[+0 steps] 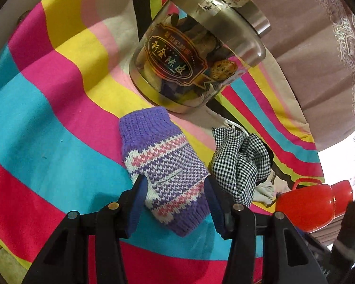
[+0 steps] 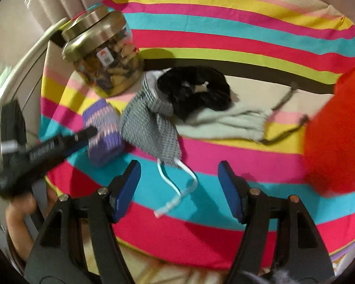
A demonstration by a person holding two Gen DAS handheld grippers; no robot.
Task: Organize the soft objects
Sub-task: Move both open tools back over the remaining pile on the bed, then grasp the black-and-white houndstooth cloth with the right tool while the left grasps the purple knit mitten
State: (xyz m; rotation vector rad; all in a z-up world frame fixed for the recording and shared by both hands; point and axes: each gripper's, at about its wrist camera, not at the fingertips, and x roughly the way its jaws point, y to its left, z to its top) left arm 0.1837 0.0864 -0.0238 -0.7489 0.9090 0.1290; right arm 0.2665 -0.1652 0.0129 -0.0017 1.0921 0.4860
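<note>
The left gripper (image 1: 175, 189) has its two blue-padded fingers on either side of a purple knitted glove with pink and white bands (image 1: 164, 165), and the pads touch its edges, so it is holding the glove where this lies on the cloth with wide stripes of pink, blue, yellow and red (image 1: 47, 123). In the right wrist view the same glove (image 2: 104, 130) is seen with the left gripper (image 2: 90, 131) reaching it from the left side. Just beside the glove, on its right, lies a crumpled black-and-white checked face mask (image 1: 239, 163), and its white ear loop (image 2: 177, 189) lies on the cloth between the fingers of the right gripper (image 2: 179, 184). This gripper is wide apart and holds nothing; it hangs above the cloth. Behind the mask are a black velvet hair scrunchie (image 2: 194, 92) and a pale grey-green drawstring pouch (image 2: 224, 123), touching each other. A clear round jar with a metal lid and a dark label (image 1: 196, 47) stands just behind the glove. A bright red plastic container (image 1: 314, 203) is at the right edge, blurred in the right wrist view.
</note>
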